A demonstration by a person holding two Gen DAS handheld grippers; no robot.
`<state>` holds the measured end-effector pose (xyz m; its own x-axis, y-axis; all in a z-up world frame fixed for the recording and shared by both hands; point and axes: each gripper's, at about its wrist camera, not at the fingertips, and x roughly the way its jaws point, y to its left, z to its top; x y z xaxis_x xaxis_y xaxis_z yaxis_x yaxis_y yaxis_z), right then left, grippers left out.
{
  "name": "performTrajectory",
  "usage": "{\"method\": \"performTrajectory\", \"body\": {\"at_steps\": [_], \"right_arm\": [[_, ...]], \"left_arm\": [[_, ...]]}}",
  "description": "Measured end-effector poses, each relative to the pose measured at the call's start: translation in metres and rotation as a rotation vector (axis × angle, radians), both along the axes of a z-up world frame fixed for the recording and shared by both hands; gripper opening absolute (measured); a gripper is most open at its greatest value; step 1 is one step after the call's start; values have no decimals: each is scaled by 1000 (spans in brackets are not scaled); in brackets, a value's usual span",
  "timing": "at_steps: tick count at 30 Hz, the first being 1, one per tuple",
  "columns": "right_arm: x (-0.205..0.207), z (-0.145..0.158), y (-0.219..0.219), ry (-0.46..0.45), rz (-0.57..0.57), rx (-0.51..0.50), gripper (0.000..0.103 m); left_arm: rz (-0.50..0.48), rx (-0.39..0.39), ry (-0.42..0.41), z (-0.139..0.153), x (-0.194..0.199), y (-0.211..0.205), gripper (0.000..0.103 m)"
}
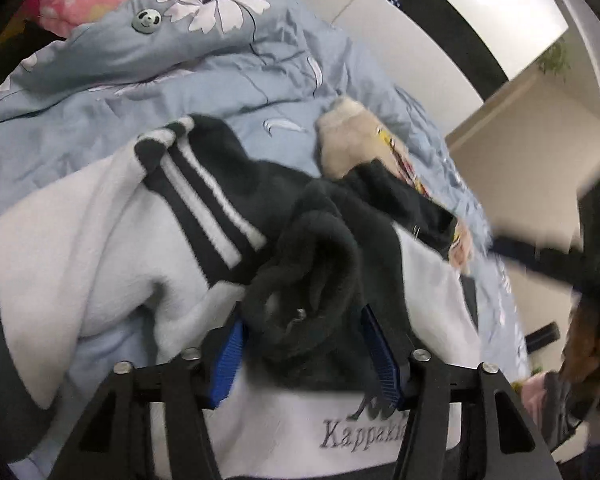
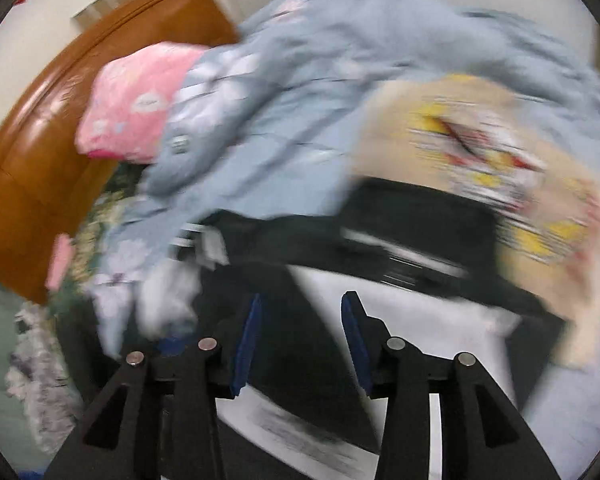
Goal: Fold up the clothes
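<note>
A white and black fleece jacket (image 1: 100, 248) with striped black cuffs and grey "Kappa" lettering lies on the bed. My left gripper (image 1: 304, 332) has its blue pads on either side of a bunched black part of the jacket (image 1: 312, 280) and is shut on it. The right wrist view is blurred by motion. My right gripper (image 2: 300, 320) is open above the jacket's black and white cloth (image 2: 400, 308), with nothing clearly between the pads. The other handheld gripper (image 1: 548, 256) shows blurred at the right edge of the left wrist view.
A light blue flowered quilt (image 1: 180, 80) is heaped behind the jacket, also in the right wrist view (image 2: 320, 80). A beige printed garment (image 2: 480, 140) lies partly over the jacket. A pink pillow (image 2: 136, 100) rests by the brown headboard (image 2: 40, 128).
</note>
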<state>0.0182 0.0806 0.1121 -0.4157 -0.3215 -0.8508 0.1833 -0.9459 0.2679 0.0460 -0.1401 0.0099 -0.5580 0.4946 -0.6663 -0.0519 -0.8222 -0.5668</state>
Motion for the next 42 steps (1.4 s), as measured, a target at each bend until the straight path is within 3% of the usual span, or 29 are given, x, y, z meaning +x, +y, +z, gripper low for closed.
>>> {"method": "performTrajectory", "body": {"at_steps": [1, 7, 12, 14, 17, 20, 23, 25, 27, 29, 33, 36, 42], "right_arm": [[9, -3, 22, -5, -49, 6, 43], [56, -31, 108, -67, -228, -139, 43], [62, -75, 116, -122, -270, -132, 43], [63, -90, 121, -136, -298, -140, 43], [60, -101, 123, -143, -316, -160, 43], [58, -98, 115, -142, -297, -119, 43], [63, -87, 108, -113, -283, -101, 43], [71, -79, 106, -94, -274, -100, 43], [80, -72, 105, -80, -264, -90, 43], [90, -67, 104, -71, -258, -66, 43], [111, -67, 107, -83, -279, -50, 43], [120, -72, 108, -115, -304, -64, 43], [123, -74, 95, -139, -306, -80, 43]], "left_arm": [[0, -8, 6, 3, -2, 1, 24], [62, 22, 115, 40, -5, -18, 20], [84, -71, -14, 4, -13, -26, 21], [88, -88, -46, -10, -12, -30, 23], [84, -46, -66, -17, -8, -37, 24], [53, -39, -45, -2, 3, -41, 33], [32, -59, -5, 17, 22, -49, 48], [59, -117, 35, 30, 44, -66, 57], [101, -222, 53, 34, 69, -90, 62], [151, -313, 23, 30, 91, -116, 63], [239, -341, -70, 7, 123, -161, 63], [171, -394, -78, -8, 132, -156, 63], [0, -630, -65, -35, 121, -133, 63]]}}
